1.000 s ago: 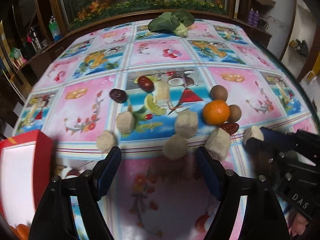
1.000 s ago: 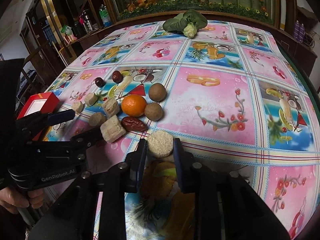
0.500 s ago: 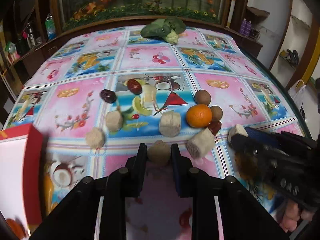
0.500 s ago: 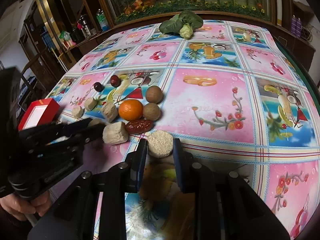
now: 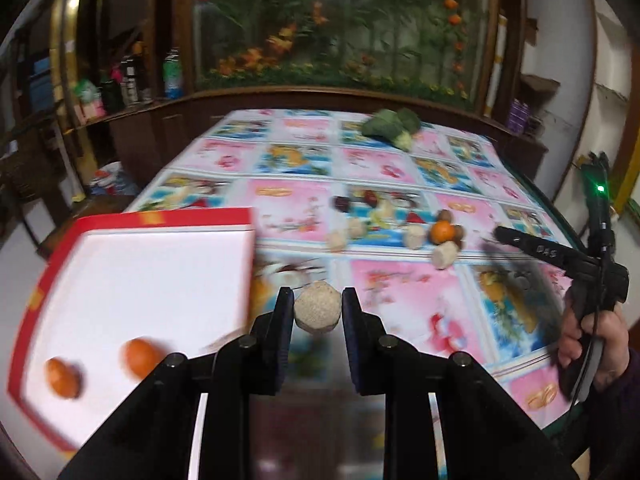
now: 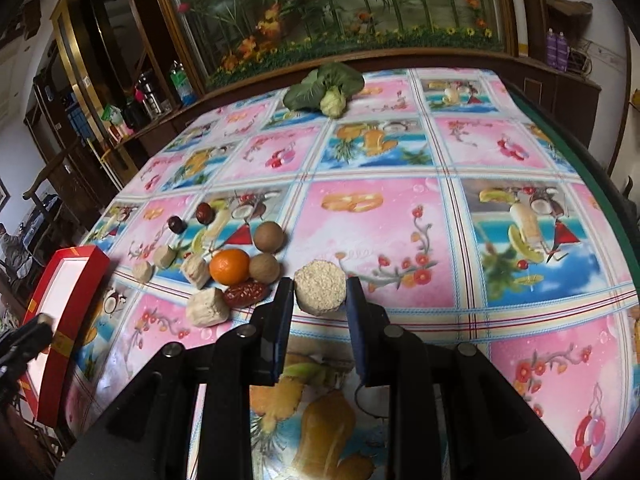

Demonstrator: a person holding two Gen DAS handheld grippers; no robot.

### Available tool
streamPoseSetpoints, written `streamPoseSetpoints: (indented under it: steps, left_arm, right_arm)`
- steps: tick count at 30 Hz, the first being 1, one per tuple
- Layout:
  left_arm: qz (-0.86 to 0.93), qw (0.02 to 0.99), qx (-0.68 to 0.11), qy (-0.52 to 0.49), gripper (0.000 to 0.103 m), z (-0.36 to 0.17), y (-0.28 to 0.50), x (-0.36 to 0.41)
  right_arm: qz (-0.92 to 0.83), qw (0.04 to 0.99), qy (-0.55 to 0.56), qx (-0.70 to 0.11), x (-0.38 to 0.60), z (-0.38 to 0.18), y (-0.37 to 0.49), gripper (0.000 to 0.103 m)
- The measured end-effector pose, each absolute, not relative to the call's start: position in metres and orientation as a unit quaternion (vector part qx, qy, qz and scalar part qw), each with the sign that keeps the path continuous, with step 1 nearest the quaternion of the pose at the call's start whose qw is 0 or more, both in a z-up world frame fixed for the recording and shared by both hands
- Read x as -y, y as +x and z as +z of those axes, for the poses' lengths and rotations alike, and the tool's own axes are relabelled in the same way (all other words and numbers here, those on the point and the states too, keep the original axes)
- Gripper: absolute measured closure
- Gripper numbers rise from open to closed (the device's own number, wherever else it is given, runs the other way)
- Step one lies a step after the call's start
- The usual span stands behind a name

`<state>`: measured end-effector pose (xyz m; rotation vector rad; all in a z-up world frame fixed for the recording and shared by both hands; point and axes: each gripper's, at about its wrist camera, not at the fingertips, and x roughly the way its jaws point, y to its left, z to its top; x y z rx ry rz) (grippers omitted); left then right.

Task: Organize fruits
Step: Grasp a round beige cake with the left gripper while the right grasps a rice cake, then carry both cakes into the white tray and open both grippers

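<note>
My left gripper (image 5: 316, 312) is shut on a beige round piece (image 5: 317, 313) and holds it above the table, just right of the red box (image 5: 168, 216) with a white inside. Two orange fruits (image 5: 138, 356) lie in that box. My right gripper (image 6: 320, 292) is shut on a beige ridged disc (image 6: 320, 287) above the tablecloth. On the table lie an orange (image 6: 229, 266), two brown round fruits (image 6: 270, 237), a red date (image 6: 245, 294), two dark dates (image 6: 205, 213) and several beige chunks (image 6: 206, 306).
A leafy green vegetable (image 6: 326, 88) lies at the table's far edge. The red box also shows at the left of the right wrist view (image 6: 76, 280). A wooden cabinet with bottles (image 6: 152, 96) stands at the left. The right gripper's body and hand (image 5: 592, 280) show in the left wrist view.
My left gripper has lifted its beige piece off the table and swung left toward the red box. My right gripper has risen a little with its disc.
</note>
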<state>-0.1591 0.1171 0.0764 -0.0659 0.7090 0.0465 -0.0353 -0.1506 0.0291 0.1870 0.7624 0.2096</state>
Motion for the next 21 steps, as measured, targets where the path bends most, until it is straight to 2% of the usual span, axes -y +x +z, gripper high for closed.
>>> streamPoseSetpoints:
  steps: [7, 15, 21]
  left_arm:
    - [0.076, 0.938, -0.337, -0.030, 0.080, 0.081, -0.188, -0.162]
    - [0.121, 0.931, -0.341, -0.040, 0.080, 0.073, -0.210, -0.202]
    - [0.133, 0.929, -0.343, -0.040, 0.080, 0.065, -0.216, -0.216]
  right_arm:
    - [0.152, 0.927, 0.083, -0.332, 0.116, 0.044, -0.062, 0.075]
    - [0.314, 0.895, 0.053, -0.312, -0.014, 0.058, -0.112, 0.074]
    - [0.389, 0.857, 0.008, -0.337, -0.086, 0.063, -0.140, 0.074]
